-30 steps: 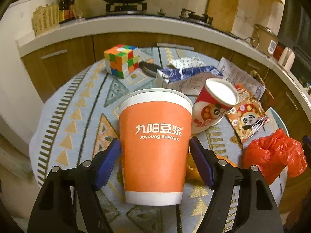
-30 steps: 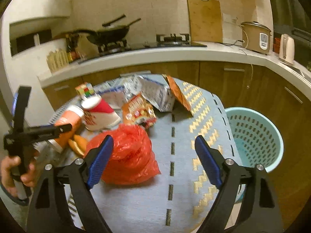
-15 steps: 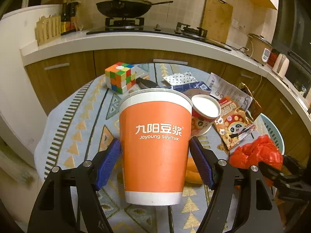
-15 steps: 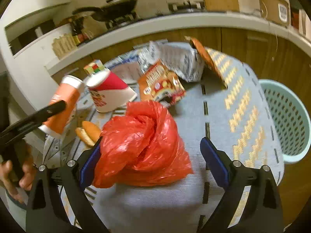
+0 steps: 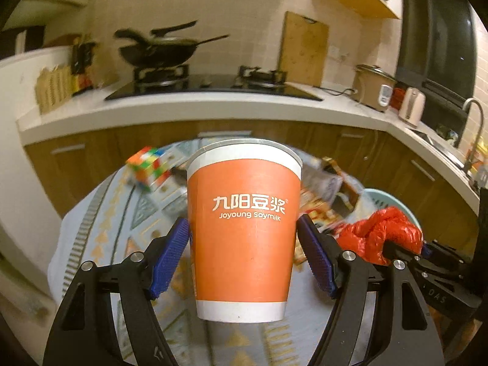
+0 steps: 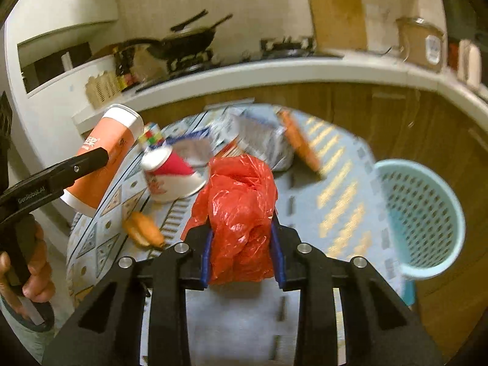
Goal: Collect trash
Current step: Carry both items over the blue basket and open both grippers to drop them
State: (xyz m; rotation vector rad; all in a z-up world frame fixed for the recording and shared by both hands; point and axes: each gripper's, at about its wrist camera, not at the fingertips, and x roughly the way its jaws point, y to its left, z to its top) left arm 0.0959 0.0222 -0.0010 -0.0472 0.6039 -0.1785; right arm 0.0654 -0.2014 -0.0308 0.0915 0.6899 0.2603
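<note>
My left gripper (image 5: pixel 244 253) is shut on an orange Joyoung soymilk paper cup (image 5: pixel 244 228) and holds it upright above the table; the cup also shows in the right wrist view (image 6: pixel 103 152). My right gripper (image 6: pixel 242 250) is shut on a crumpled red plastic bag (image 6: pixel 241 210), lifted off the table; the bag also shows in the left wrist view (image 5: pixel 378 238). A light blue perforated basket (image 6: pixel 427 213) stands to the right of the table.
On the patterned tablecloth (image 6: pixel 335 183) lie a tipped red-and-white cup (image 6: pixel 174 174), orange peel (image 6: pixel 143 228), snack wrappers (image 6: pixel 259 137) and a Rubik's cube (image 5: pixel 149 167). A kitchen counter (image 5: pixel 213 103) with stove and wok runs behind.
My right gripper closed on the red bag and lifted it. My left gripper raised the orange cup higher off the table.
</note>
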